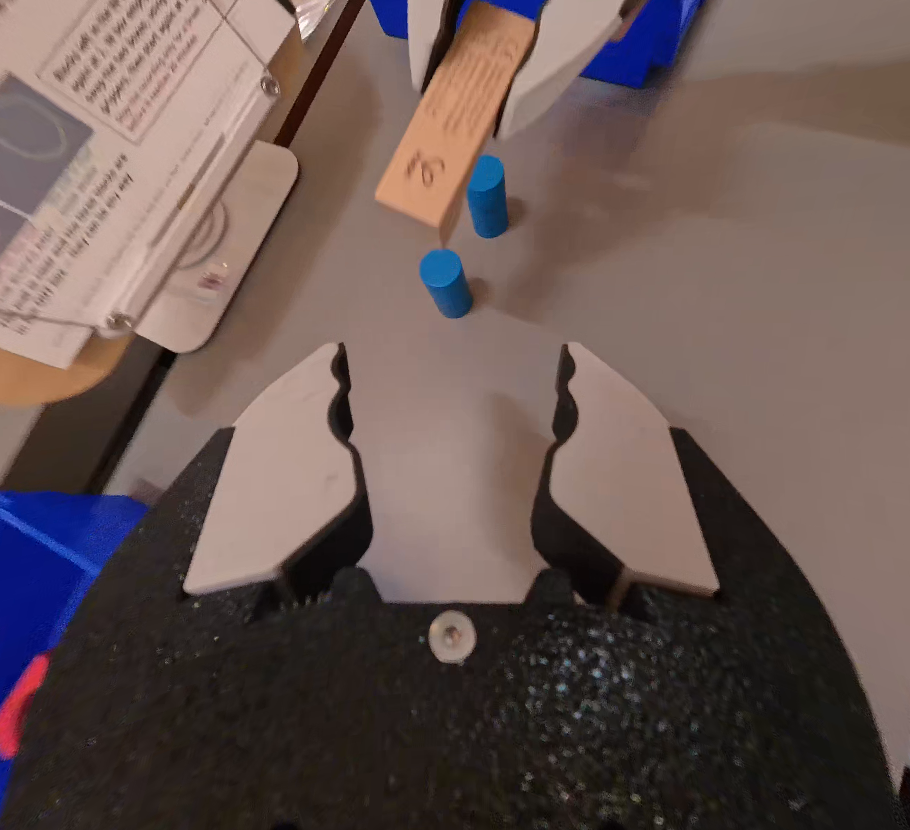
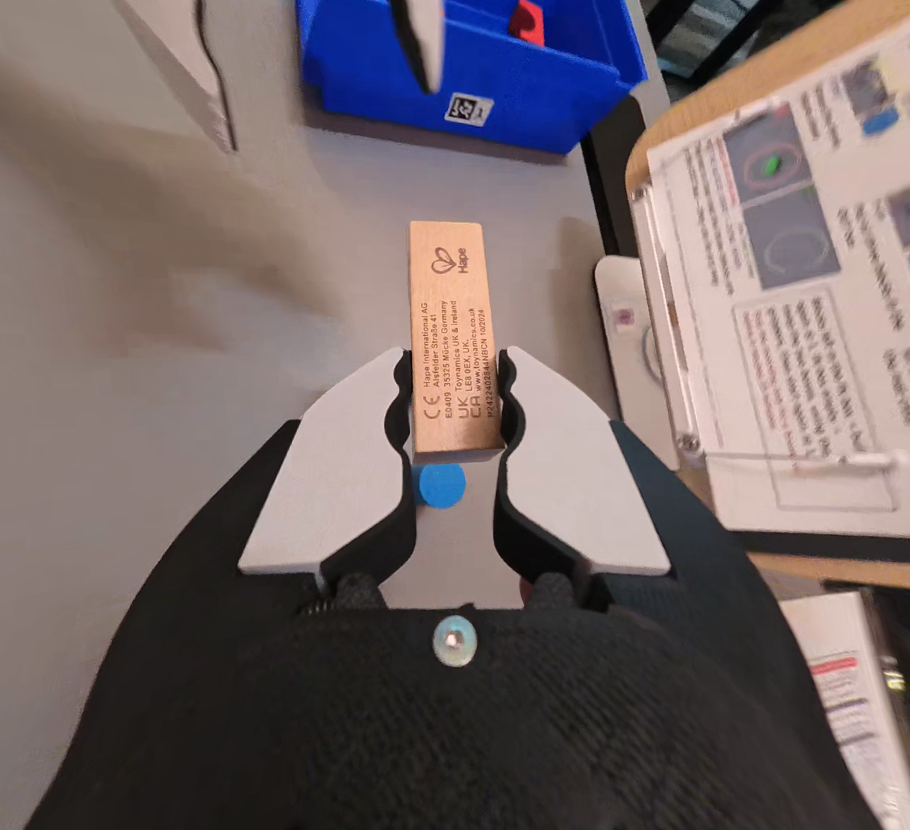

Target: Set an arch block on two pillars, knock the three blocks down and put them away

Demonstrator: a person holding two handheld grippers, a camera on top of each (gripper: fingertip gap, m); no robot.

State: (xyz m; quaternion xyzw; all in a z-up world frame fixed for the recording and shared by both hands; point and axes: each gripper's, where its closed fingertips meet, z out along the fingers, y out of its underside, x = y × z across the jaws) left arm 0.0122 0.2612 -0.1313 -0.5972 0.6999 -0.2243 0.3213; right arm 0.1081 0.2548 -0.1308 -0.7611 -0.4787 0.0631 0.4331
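Note:
Two short blue cylinders stand upright on the grey table, a near one (image 1: 445, 282) and a far one (image 1: 487, 195). My right gripper (image 2: 454, 353) is shut on one end of a flat wooden plank (image 2: 448, 314) that bears printing. It holds the plank over the cylinders; one cylinder's top (image 2: 439, 486) shows under the plank's gripped end. In the left wrist view the plank (image 1: 443, 131) slants down from the right gripper (image 1: 463, 109), its free end close beside the far cylinder. My left gripper (image 1: 453, 353) is open and empty, just short of the near cylinder.
A blue divided bin (image 2: 468, 82) with a red block (image 2: 529, 21) stands beyond the plank. A second blue bin (image 1: 665, 18) is behind the right gripper. A sign stand with printed sheets (image 1: 123, 141) sits at the table's edge (image 1: 315, 82).

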